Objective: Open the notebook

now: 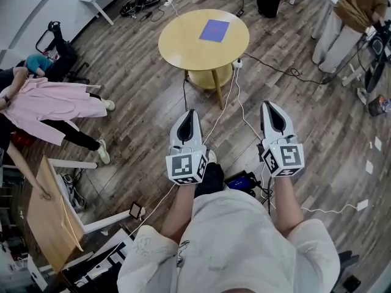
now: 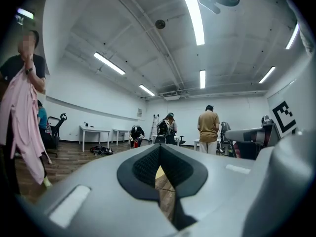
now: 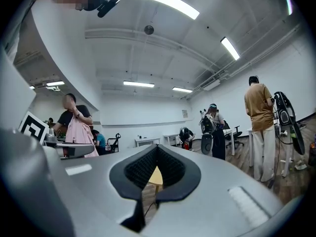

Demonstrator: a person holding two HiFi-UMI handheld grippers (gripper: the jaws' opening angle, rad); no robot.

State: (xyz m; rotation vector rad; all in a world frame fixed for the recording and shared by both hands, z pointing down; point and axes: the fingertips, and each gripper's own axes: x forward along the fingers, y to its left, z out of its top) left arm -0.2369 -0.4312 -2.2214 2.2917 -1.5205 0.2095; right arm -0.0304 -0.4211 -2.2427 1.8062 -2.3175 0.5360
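A blue-violet notebook (image 1: 214,30) lies shut on the round yellow table (image 1: 183,44), which stands well ahead of me on the wooden floor. My left gripper (image 1: 188,113) and right gripper (image 1: 270,105) hang side by side in the air short of the table, both pointing at it. Both have their jaws shut with nothing held. In the left gripper view, the left gripper (image 2: 159,157) shows only a yellow sliver of the table (image 2: 159,172) through the slit between its pads. The right gripper (image 3: 157,154) frames the table (image 3: 156,176) the same way.
A white power strip (image 1: 237,63) and cables trail across the floor from under the table toward my feet. A person holding a pink garment (image 1: 55,102) stands at the left. Another person in a tan shirt (image 1: 357,5) stands at the far right. A wooden board (image 1: 49,215) leans at the lower left.
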